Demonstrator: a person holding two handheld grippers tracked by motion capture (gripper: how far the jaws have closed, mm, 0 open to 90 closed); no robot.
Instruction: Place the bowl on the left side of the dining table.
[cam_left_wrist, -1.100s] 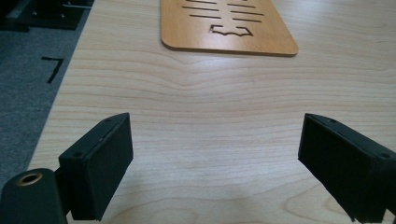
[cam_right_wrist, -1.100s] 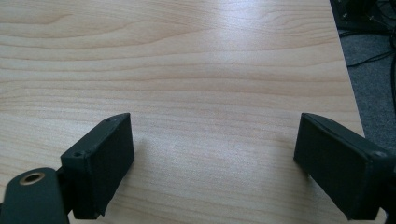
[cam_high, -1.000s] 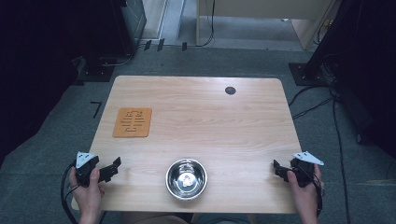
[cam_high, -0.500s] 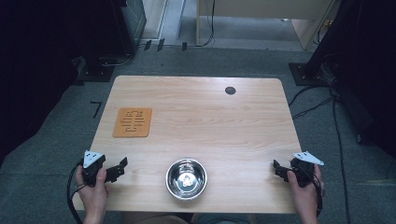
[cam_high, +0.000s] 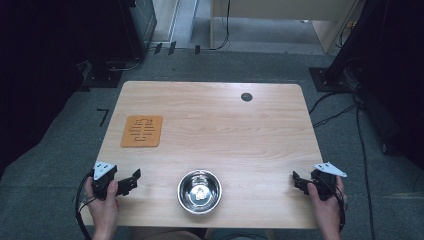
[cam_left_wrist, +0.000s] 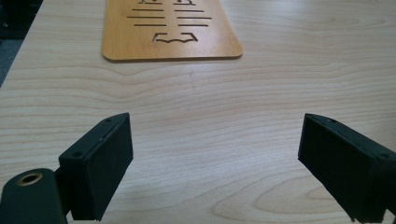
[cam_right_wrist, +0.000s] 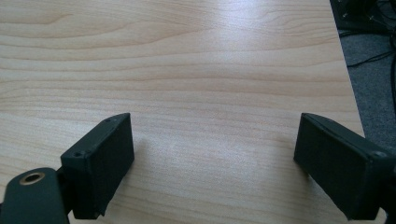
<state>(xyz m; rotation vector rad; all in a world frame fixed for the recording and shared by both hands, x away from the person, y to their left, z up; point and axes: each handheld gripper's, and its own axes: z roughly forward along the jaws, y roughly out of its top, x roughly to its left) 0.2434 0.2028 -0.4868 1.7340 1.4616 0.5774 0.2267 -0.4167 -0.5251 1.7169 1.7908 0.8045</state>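
The left hand-held gripper (cam_high: 131, 179), jaws spread and empty, is being held nearer the bowl (cam_high: 199, 191) than the equally released right hand-held gripper (cam_high: 297, 181).

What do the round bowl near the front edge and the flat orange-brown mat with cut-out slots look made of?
The round shiny bowl looks like polished metal, probably stainless steel: it mirrors light. The flat orange-brown mat with cut slots seems to be thin wood or bamboo, matte; its smooth, even surface leaves that open.

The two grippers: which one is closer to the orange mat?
The left gripper. It sits at the table's near left corner, on the same side as the orange mat, which also shows ahead of its jaws. The right gripper is far across the table.
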